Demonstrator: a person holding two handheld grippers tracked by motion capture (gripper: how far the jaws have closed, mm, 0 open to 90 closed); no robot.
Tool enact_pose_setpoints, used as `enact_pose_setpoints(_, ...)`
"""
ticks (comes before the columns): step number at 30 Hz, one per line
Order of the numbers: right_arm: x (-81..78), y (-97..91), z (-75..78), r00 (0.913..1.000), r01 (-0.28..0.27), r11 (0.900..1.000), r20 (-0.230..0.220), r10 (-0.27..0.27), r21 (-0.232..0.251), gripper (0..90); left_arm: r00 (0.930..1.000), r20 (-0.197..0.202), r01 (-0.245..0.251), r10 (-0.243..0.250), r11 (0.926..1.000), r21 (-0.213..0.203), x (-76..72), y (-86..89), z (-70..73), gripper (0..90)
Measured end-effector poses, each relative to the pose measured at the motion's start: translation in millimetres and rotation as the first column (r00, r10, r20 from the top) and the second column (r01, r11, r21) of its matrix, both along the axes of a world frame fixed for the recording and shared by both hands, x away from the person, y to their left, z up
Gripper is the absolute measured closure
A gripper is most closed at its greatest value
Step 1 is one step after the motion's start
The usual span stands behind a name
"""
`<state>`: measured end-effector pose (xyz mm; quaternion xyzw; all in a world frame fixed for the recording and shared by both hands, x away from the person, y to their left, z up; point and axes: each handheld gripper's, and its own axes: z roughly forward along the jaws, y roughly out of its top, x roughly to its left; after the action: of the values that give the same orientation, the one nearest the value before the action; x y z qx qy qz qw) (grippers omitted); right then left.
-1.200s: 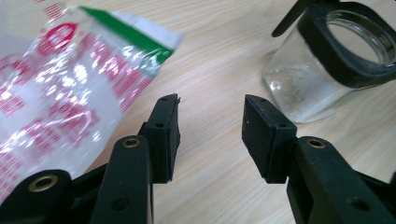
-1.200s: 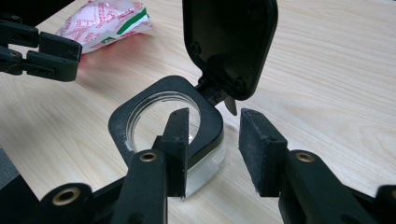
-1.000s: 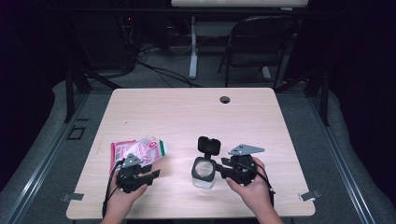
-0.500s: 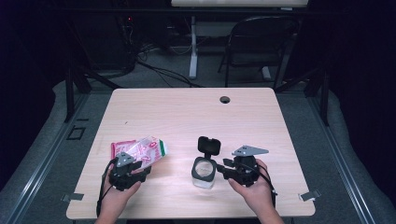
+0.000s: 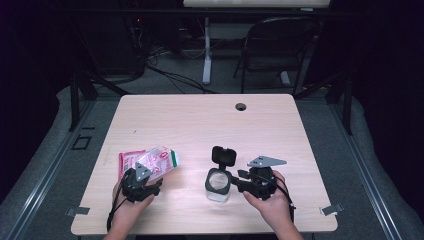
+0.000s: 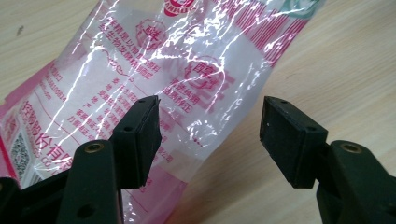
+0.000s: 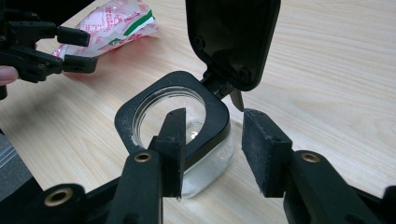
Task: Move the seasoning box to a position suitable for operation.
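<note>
With left gripper [image 6: 208, 135] jaws just opened off the pink packet [image 6: 154, 74]: released; right gripper [image 7: 212, 154] clamped on open jar [image 7: 187, 135]; filling pending.

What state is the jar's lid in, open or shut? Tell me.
Open. The black hinged lid stands flipped up behind the clear jar, and the round mouth under it is uncovered; the high view shows the lid raised too.

This looks like a lab or recording studio: a pale wooden table with a round cable hole [image 5: 241, 106] stands on grey carpet, behind the table black cables [image 5: 165, 75] run on the floor beside a black folding metal chair [image 5: 272, 45], with dark surroundings
</note>
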<state>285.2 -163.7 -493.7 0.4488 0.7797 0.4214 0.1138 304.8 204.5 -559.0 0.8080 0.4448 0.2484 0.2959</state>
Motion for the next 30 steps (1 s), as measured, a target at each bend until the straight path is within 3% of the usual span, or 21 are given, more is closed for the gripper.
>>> enact_pose_setpoints(5, -0.1, 0.1, 0.3, 1.0, -0.001, 1.0, 0.0, 0.001, -0.003, 60.4, 0.9996, 0.02, -0.018, 0.017, 0.9986, 0.051, 3.1, 2.0, -7.1, 37.8)
enact_pose_setpoints(10, 0.2, -0.7, 0.5, 1.0, 0.0, 1.0, 0.0, 0.0, 0.006, 60.3, 0.9983, 0.03, -0.052, 0.05, 0.9969, 0.059, 5.6, 7.6, -11.5, 38.2)
enact_pose_setpoints(18, 0.1, -0.5, 0.6, 1.0, 0.0, 1.0, 0.001, 0.0, 0.008, 60.3, 0.9951, 0.017, -0.097, 0.097, 0.9952, 0.006, 8.8, 18.2, -15.6, 48.2)
enact_pose_setpoints(30, 0.2, -0.8, 0.0, 1.0, 0.003, 0.9999, 0.003, -0.003, 0.011, 60.1, 0.9926, 0.001, -0.121, 0.122, 0.991, -0.057, 12.5, 31.1, -18.4, 65.3)
